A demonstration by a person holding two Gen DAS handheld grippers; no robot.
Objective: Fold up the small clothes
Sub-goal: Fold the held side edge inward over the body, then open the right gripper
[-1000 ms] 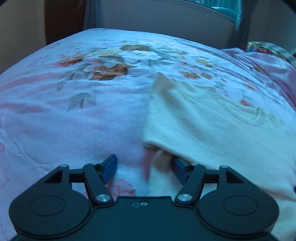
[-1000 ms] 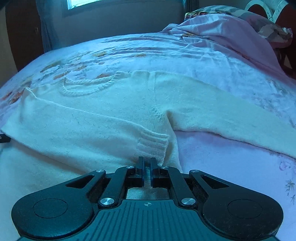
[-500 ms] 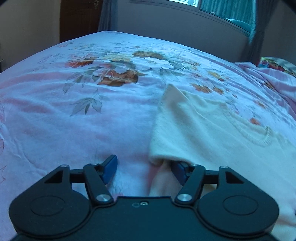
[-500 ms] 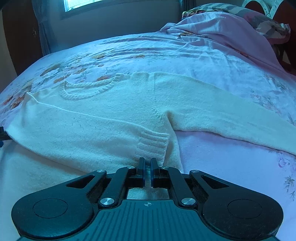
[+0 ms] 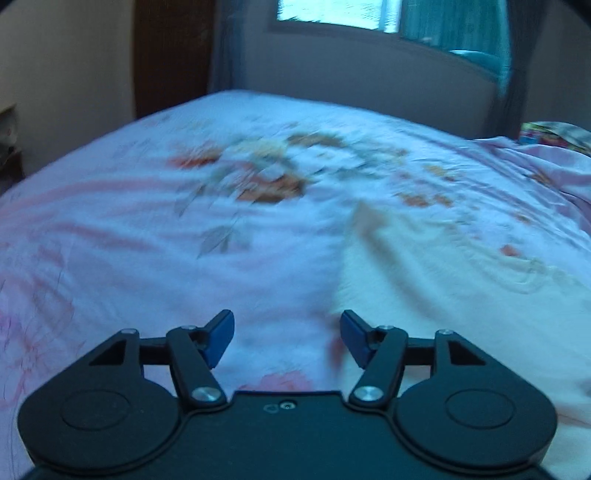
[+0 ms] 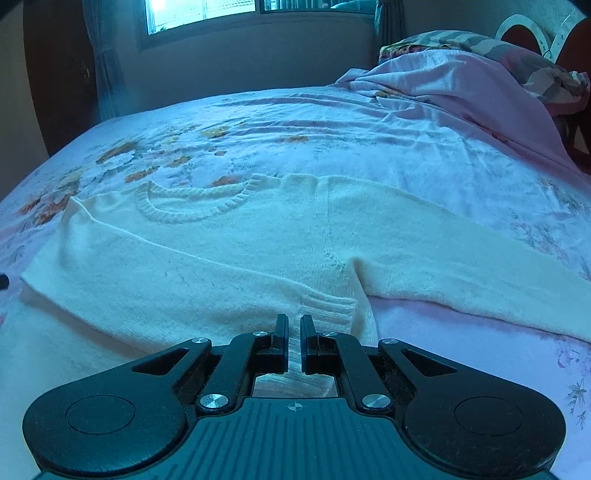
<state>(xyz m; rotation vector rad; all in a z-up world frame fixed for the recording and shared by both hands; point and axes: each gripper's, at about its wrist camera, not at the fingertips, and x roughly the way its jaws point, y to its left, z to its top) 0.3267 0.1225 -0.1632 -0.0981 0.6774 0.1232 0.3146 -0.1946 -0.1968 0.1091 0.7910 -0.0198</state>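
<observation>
A cream knit sweater (image 6: 229, 243) lies flat on the bed, neckline away from me. One sleeve is folded across its body, with the ribbed cuff (image 6: 328, 308) just ahead of my right gripper (image 6: 294, 332). The other sleeve (image 6: 461, 266) stretches out to the right. My right gripper is shut on the sweater's fabric below the cuff. In the left wrist view the sweater (image 5: 461, 295) fills the right side, blurred. My left gripper (image 5: 287, 334) is open and empty, above the bed at the sweater's left edge.
A pink floral bedsheet (image 5: 147, 240) covers the bed. A bunched pink blanket (image 6: 461, 85) and a pillow lie at the far right. A wall with a window (image 6: 199, 14) stands behind the bed, and a dark wardrobe (image 5: 170, 51) at the far left.
My left gripper has lifted and pulled back from the sweater's folded edge, still open. The right gripper has stayed shut on the fabric and moved only slightly.
</observation>
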